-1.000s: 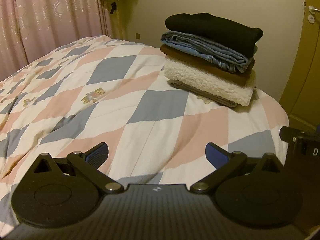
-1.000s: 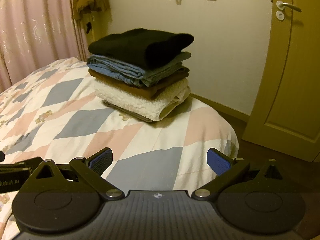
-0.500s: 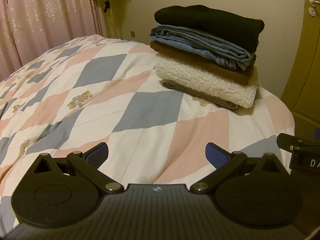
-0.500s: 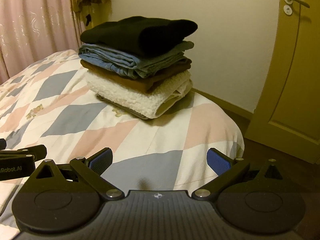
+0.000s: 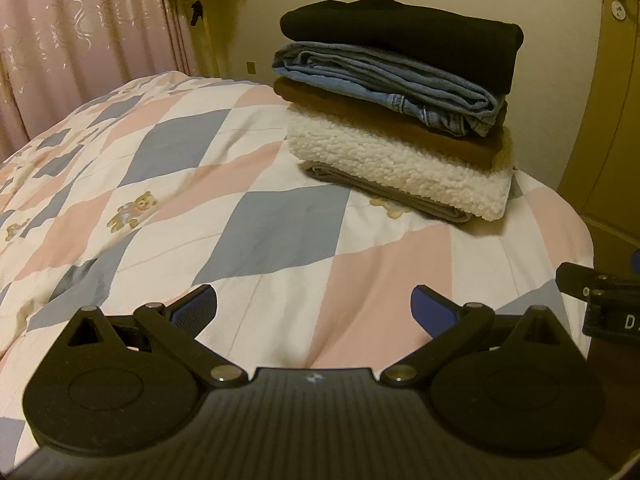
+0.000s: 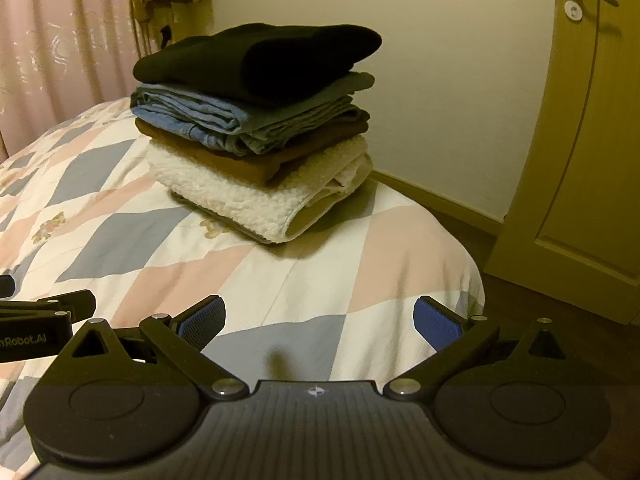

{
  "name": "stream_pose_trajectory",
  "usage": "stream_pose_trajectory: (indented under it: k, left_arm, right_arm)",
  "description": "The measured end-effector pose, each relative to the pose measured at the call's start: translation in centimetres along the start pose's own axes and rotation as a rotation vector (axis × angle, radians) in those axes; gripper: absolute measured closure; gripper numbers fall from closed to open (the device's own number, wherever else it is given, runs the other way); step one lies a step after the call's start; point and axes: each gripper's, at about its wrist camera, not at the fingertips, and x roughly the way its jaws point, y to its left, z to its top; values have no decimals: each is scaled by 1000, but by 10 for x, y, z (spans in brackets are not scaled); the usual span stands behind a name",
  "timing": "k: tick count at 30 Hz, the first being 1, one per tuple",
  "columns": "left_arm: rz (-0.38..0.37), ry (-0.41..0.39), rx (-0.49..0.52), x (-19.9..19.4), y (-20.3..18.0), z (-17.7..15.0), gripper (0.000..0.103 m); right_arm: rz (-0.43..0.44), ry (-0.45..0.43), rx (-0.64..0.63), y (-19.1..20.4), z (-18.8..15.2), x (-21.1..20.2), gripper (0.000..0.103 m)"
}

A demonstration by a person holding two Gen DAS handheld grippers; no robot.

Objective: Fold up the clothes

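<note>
Both tools spread wide, empty: left tool point(image 5: 314, 306), right tool point(image 6: 320, 316), hovering over the quilted bed point(image 5: 248, 216). Up at one o'clock, a neat stack point(image 5: 400, 104) of folded clothes, black piece on top, fleece near the bottom. No loose garment shows, so folding looks done here. Beyond: pink curtain point(image 5: 80, 40), wall, door point(image 6: 580, 140) at two o'clock.

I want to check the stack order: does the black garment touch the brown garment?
Apart. In the right wrist view the folded jeans lie fully between the black garment and the brown garment.
</note>
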Motion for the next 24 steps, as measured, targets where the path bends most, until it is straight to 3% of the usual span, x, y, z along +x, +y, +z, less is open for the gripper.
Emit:
stream_pose_trajectory:
  k: [17,24]
  left_arm:
    - [-71,1,10,42,-17,26,1]
    - [-90,-44,-4,54,-16,41,1]
  right_arm:
    - [-56,-2,9,-13,12,22,0]
    - [-80,-14,7,-15,19,27,0]
